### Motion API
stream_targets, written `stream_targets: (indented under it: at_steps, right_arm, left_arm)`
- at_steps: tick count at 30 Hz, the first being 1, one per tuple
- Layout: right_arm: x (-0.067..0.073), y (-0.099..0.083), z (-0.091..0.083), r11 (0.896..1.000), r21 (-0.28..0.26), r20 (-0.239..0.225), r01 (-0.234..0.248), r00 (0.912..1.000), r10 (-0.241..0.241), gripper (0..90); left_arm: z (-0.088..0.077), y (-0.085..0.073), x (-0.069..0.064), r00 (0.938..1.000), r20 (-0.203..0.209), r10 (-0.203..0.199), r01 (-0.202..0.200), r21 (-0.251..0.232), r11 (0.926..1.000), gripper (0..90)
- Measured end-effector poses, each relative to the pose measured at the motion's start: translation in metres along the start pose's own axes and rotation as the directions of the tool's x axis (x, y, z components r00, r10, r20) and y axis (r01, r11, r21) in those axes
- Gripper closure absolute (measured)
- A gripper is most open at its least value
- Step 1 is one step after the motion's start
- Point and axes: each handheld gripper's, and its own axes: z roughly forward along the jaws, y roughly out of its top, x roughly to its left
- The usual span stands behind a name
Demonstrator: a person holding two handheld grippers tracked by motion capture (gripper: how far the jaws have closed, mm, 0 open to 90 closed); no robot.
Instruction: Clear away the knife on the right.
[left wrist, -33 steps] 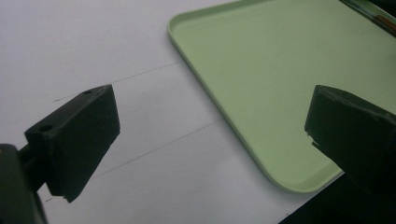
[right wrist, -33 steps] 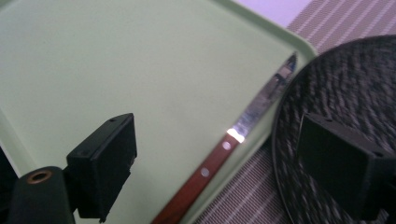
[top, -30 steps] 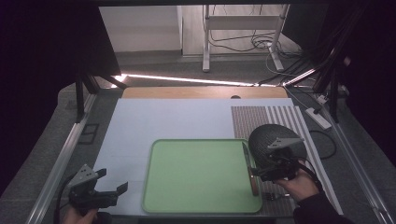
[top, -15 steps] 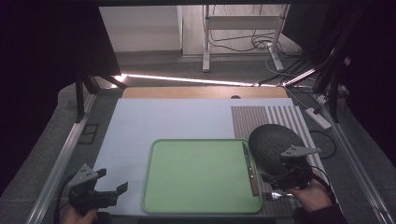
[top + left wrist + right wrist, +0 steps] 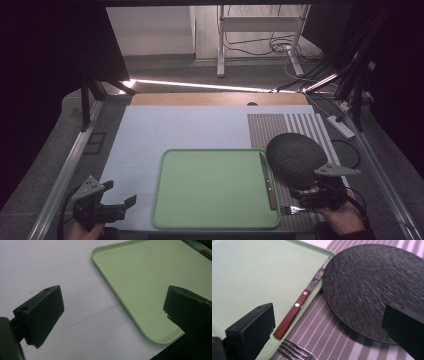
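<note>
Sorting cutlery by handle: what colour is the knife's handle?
Reddish-brown wood with two silver rivets on the knife; the right gripper view shows it best.

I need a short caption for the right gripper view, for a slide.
Open hand-held gripper over a knife on the green tray's edge, beside a dark plate and a fork.

Black tongs (image 5: 305, 201) with blocky jaws, grey triangular top plates.

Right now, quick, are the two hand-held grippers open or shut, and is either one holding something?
Left hand-held gripper: open, holding nothing, beside the green tray.
Right hand-held gripper: its jaws have just been opening; open now, nothing between them.
</note>
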Motion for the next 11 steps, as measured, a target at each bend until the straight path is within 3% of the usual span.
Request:
stream_targets:
  at_steps: [8,11]
  right_arm:
    - [-0.007,-0.011,-0.010,0.997,-0.042,0.019,-0.063,0.9978,0.064,0.0]
    - [-0.007,-0.012,-0.009,0.998,-0.035,0.016,-0.061,0.9979,0.062,0.0]
  left_arm:
    - [0.000,0.000,0.001,1.0000,0.006,-0.007,0.007,-0.002,1.0000,3.1]
    - [0.001,0.001,0.001,1.0000,0.007,-0.004,0.004,-0.001,1.0000,3.1]
